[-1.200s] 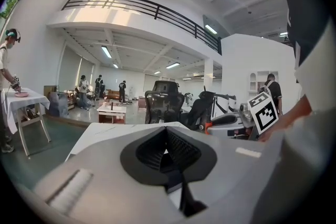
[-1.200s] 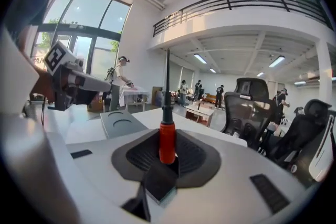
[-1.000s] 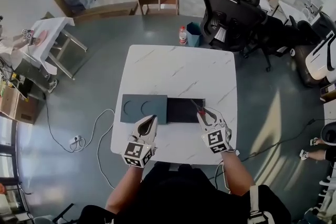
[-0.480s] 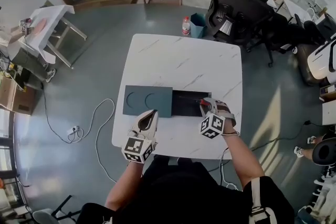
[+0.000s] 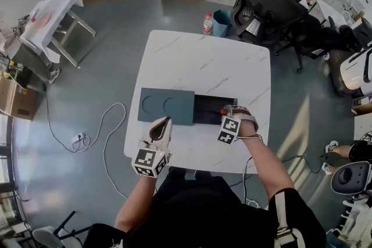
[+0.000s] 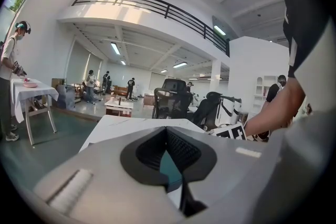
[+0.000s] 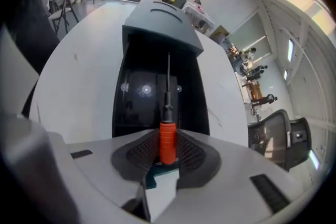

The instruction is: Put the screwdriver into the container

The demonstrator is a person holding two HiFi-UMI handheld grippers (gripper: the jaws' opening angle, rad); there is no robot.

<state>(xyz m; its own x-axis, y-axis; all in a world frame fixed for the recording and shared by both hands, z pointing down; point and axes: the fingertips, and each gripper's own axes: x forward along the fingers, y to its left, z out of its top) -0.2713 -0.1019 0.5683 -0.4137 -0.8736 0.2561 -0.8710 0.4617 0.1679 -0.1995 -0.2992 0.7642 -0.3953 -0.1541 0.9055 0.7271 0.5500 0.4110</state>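
Right hand-held gripper (image 7: 167,140) clenched on screwdriver (image 7: 167,113) handle. Shaft points 12 o'clock along open container (image 7: 137,93), probably aligned for lowering in. Left hand-held gripper (image 6: 167,134) closed, empty, idle at bench (image 5: 203,67) 7 o'clock.

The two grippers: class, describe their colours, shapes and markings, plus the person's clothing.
Each is a pale grey moulded shell, left gripper and right gripper, with black ribbed pads set in dark surrounds. Each carries a white cube of black square markers. No cables show. The person wears a black short-sleeved top.
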